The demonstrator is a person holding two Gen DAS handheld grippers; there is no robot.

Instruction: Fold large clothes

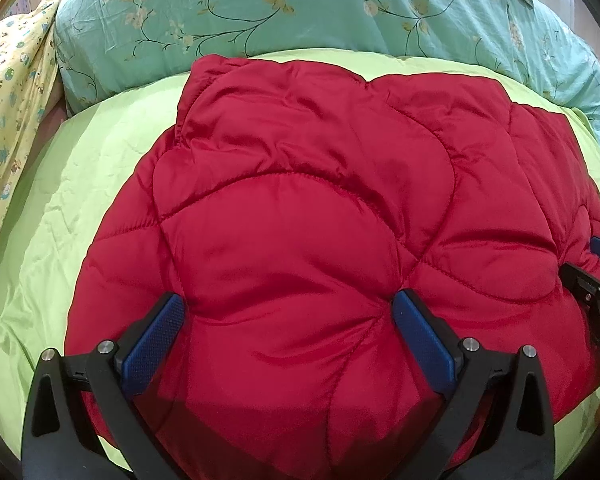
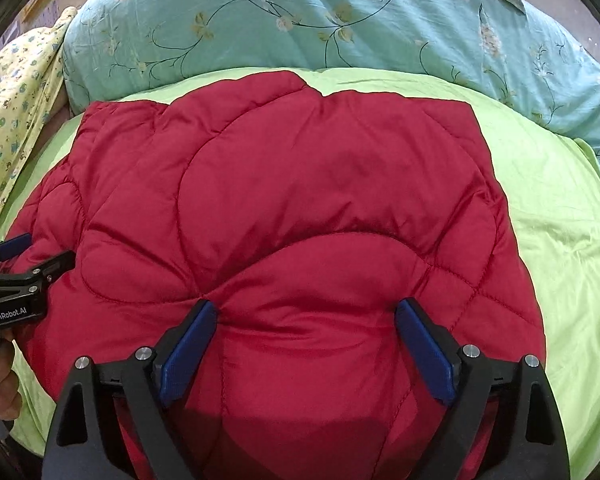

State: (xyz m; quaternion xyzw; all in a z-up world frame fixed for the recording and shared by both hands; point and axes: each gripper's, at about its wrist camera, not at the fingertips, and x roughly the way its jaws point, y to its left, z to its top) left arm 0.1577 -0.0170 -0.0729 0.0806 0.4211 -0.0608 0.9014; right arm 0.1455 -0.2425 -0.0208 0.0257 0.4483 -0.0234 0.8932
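Jacket: red quilted jacket (image 1: 320, 240) on the bed (image 1: 80, 200); looks soft, puffy, slippery.
Hold: near hem.
Left hand-held gripper (image 1: 286, 320): wide open, pressing padding.
Right hand-held gripper (image 2: 306, 324): same.

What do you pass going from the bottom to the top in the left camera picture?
left gripper → red puffy jacket → light green sheet → turquoise flowery quilt
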